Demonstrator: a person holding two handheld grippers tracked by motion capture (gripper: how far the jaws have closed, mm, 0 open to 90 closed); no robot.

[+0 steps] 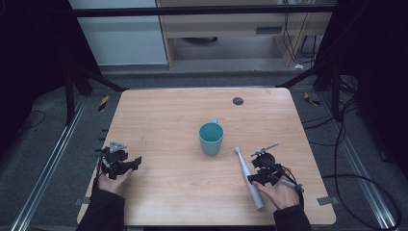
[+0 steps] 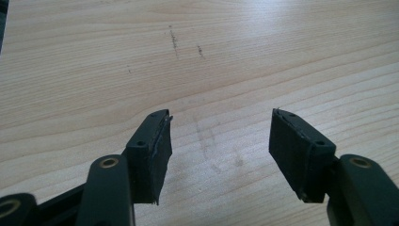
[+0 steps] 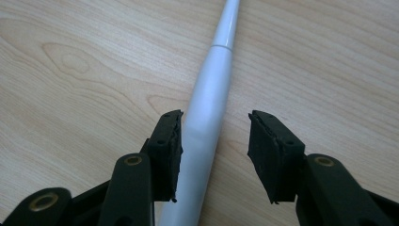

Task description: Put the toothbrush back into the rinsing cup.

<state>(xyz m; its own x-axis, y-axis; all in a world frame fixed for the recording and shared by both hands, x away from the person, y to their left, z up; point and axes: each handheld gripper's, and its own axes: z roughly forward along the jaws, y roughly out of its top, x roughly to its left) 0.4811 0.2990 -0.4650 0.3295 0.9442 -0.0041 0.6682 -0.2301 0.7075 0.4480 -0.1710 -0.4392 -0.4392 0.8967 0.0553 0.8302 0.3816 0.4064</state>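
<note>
Toothbrush: white electric toothbrush [image 1: 249,176], lying flat on the table [image 1: 183,192] near its front right corner, head pointing toward the far edge, butt toward the front edge.
High view, right gripper: the right gripper [image 1: 260,177] sits low at the middle of the handle, held by the right hand [image 1: 281,193] at the front right corner; its cable trails toward the right edge.
High view, left gripper: the left gripper [image 1: 126,162] rests near the left edge, well apart from the toothbrush, with the left hand [image 1: 113,183] behind it.
High view, cup: a teal cup [image 1: 211,138] stands upright near the table's middle, just beyond the brush head, not touching it.
High view, far edge: a small dark disc [image 1: 237,101] lies close to the far edge.
Left gripper view: jaws wide apart over bare wood, nothing between them.
Right gripper view: the jaws straddle the handle [image 3: 203,136]. One pad [image 3: 171,155] lies against the handle's side; the other pad [image 3: 268,155] stands clear of it, with wood visible in the gap. The jaws are apart, not clamped.
</note>
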